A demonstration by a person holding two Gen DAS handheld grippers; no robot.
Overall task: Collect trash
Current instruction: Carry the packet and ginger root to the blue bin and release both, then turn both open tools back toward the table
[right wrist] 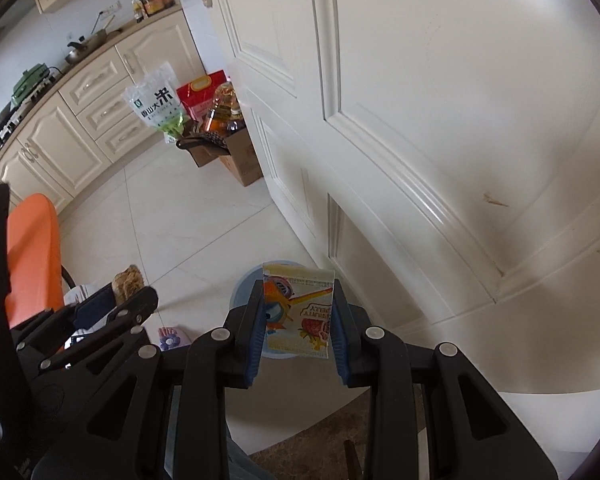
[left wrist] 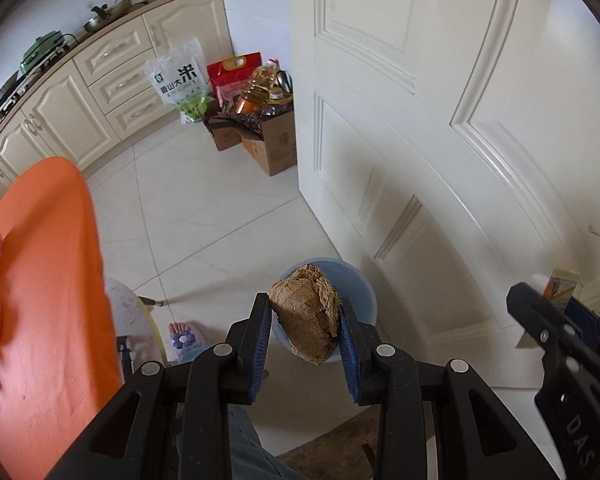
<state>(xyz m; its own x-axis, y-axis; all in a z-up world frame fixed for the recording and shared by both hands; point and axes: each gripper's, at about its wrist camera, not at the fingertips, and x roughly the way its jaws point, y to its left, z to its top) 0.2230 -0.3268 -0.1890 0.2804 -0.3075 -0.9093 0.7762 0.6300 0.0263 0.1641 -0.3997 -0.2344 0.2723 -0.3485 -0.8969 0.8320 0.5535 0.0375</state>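
Note:
A brown crumpled wad of paper (left wrist: pixel 306 316) sits between the blue pads of my left gripper (left wrist: pixel 303 308), which is shut on it. My right gripper (right wrist: pixel 296 292) is shut on a colourful flat snack wrapper (right wrist: pixel 298 312), held upright by its side edges. Both hang over a pale blue bin (left wrist: pixel 362 292) on the white floor, which in the right wrist view shows as the bin (right wrist: pixel 242 286) behind the wrapper. The right gripper (left wrist: pixel 540 322) with its wrapper (left wrist: pixel 562 286) also appears at the right edge of the left wrist view. The left gripper (right wrist: pixel 120 306) and wad (right wrist: pixel 128 280) show at lower left.
A white panelled door (left wrist: pixel 420 140) stands close on the right of the bin. An orange-covered surface (left wrist: pixel 48 280) fills the left. A person's foot in a slipper (left wrist: pixel 184 336) rests beside the bin. Cardboard boxes (left wrist: pixel 272 144) with oil bottles, a rice bag (left wrist: pixel 180 80) and cream cabinets (left wrist: pixel 80 92) lie beyond.

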